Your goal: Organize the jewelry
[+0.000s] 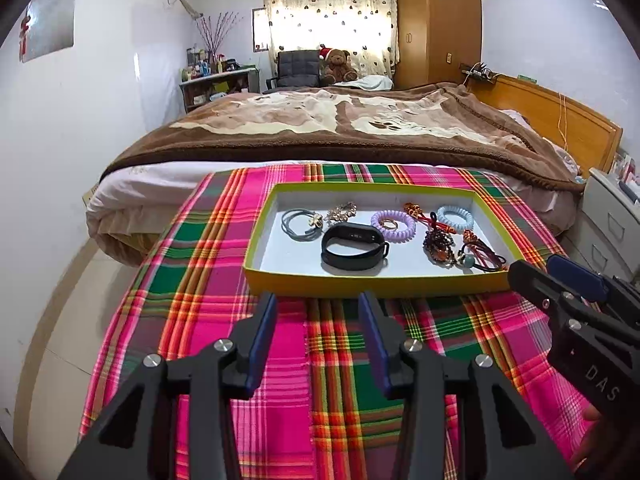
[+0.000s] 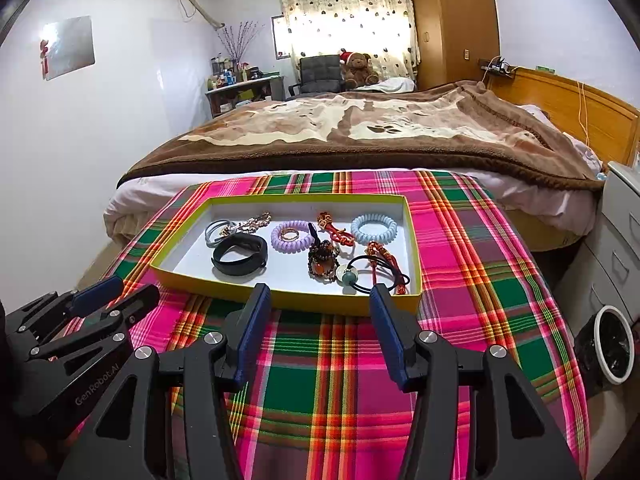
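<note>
A shallow yellow-rimmed tray (image 1: 376, 285) (image 2: 280, 298) sits on the plaid cloth and holds jewelry: a black wristband (image 1: 354, 246) (image 2: 240, 255), a purple coil tie (image 1: 393, 221) (image 2: 291, 237), a blue coil tie (image 1: 455, 217) (image 2: 374, 228), a beaded bracelet (image 1: 438, 246) (image 2: 323, 260), grey hair ties (image 1: 296, 222) and dark hair ties (image 2: 380, 274). My left gripper (image 1: 318, 300) is open and empty just before the tray's near rim. My right gripper (image 2: 318, 294) is open and empty at the rim's right part.
The plaid cloth (image 1: 280, 380) (image 2: 344, 400) covers the table. A bed with a brown blanket (image 1: 340, 128) stands behind. White drawers (image 2: 624, 248) and a bin (image 2: 610, 344) stand to the right.
</note>
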Motion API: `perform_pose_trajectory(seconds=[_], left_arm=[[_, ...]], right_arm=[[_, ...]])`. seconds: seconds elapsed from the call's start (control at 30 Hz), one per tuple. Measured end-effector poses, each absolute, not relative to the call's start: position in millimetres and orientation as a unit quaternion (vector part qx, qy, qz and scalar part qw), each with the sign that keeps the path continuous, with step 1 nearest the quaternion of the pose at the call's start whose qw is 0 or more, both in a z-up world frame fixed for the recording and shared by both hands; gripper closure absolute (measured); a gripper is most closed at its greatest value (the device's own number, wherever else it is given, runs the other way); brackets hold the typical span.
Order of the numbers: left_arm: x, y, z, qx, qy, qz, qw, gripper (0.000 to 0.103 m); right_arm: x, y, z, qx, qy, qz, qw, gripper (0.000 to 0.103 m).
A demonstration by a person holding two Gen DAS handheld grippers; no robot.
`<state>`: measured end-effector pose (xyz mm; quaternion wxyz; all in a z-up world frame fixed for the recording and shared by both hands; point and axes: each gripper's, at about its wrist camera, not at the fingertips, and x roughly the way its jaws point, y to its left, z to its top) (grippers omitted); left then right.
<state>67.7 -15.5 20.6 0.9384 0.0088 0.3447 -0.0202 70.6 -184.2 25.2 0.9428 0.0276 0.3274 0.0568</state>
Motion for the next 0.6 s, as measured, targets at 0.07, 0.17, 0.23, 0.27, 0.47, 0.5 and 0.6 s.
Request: perform_pose_trajectory(seconds=[0.07, 0.17, 0.23, 0.27, 0.47, 0.5, 0.6], left_arm=[[68.4, -14.8, 19.1, 0.003, 0.348, -0.024, 0.937, 0.059], [67.8, -17.3, 18.2, 0.012, 0.347, -0.020, 0.937, 0.059], [66.9, -19.4, 16.6, 0.015, 0.348, -0.023, 0.937, 0.059], [67.5, -19.9, 15.8, 0.015, 0.349, -0.025, 0.937, 0.059], [67.1, -18.1, 15.8, 0.007, 0.349, -0.027, 0.937, 0.059], [66.2, -18.0, 17.2, 0.005, 0.346, -0.028, 0.938, 0.059], [62.8, -17.7, 21.9, 0.002, 0.330, -0.029, 0.944, 0.059]], right_arm=[[69.4, -184.3, 26.0, 0.029, 0.325, 0.056, 0.944, 0.051], [69.1, -184.2, 25.7, 0.029, 0.326, 0.054, 0.943, 0.051], [69.3, -184.2, 25.0, 0.029, 0.327, 0.052, 0.943, 0.051], [69.1, -184.2, 24.6, 0.030, 0.327, 0.052, 0.943, 0.051], [69.0, -184.3, 23.6, 0.029, 0.326, 0.052, 0.943, 0.051], [68.7, -184.2, 24.0, 0.031, 0.324, 0.052, 0.944, 0.051], [65.6, -185.2, 26.0, 0.038, 0.315, 0.052, 0.947, 0.051]])
